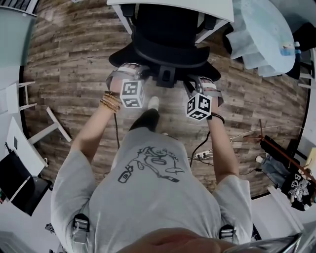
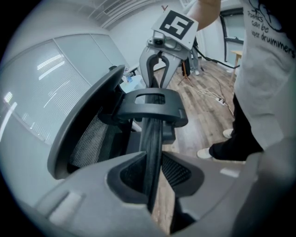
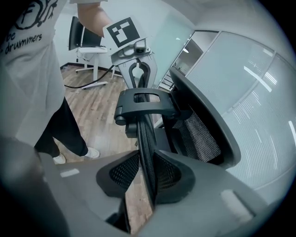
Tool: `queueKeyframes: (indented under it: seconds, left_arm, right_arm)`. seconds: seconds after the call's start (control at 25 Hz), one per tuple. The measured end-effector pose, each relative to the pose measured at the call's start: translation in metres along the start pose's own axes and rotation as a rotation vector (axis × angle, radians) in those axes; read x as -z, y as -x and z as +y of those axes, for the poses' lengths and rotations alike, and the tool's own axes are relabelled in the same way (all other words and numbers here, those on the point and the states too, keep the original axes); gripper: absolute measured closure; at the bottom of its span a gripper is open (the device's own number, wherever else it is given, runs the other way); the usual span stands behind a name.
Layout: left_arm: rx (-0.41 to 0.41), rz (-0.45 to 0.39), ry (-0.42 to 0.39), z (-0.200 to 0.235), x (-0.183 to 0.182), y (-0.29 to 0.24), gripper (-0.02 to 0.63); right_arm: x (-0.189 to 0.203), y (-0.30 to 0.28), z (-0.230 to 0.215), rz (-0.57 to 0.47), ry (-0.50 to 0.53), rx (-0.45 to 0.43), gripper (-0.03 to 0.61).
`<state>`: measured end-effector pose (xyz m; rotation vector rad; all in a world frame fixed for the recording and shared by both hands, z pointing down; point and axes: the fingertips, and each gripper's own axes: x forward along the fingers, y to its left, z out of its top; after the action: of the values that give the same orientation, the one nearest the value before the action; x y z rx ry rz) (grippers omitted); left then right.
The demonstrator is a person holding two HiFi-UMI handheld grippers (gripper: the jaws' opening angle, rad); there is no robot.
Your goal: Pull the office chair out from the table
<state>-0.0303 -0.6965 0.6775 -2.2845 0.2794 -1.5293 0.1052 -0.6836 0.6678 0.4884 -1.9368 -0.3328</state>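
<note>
Chair: stands on the wood floor with its seat toward the table and partly under the table edge. Its back faces the operator. It does not look clear of the table yet.

Tool state:
- Left gripper: jaws closed on the top rim of the chair back, pads pressing both faces of it.
- Right gripper: jaws closed on the same rim, on the other side of the centre bracket.
- The head view shows the two grips roughly equally far from the bracket.

Step in hand (judged): draw the chair straight back, away from the table.

Procedure:
1. Hold both clamps firm. The rim is thin and could slip out of the pads if the pull turns upward.
2. Pull level, along the floor, so the castors roll and the back does not tilt.
3. Apply equal force on both sides, since uneven force will probably swivel the seat.
4. Step back with the chair. The operator's shoe is just behind the base, and a cable lies on the floor nearby.
5. Stop once the seat is clear of the table edge.
</note>
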Motion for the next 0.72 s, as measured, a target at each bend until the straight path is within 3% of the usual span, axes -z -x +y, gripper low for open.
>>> queueKeyframes:
  seconds: [0.72]
  left_arm:
    - [0.026,0.027,0.015,-0.085,-0.015,0.039,0.514]
  right_arm:
    - [-0.007,0.048,0.087,-0.021,-0.022,-0.032,0.477]
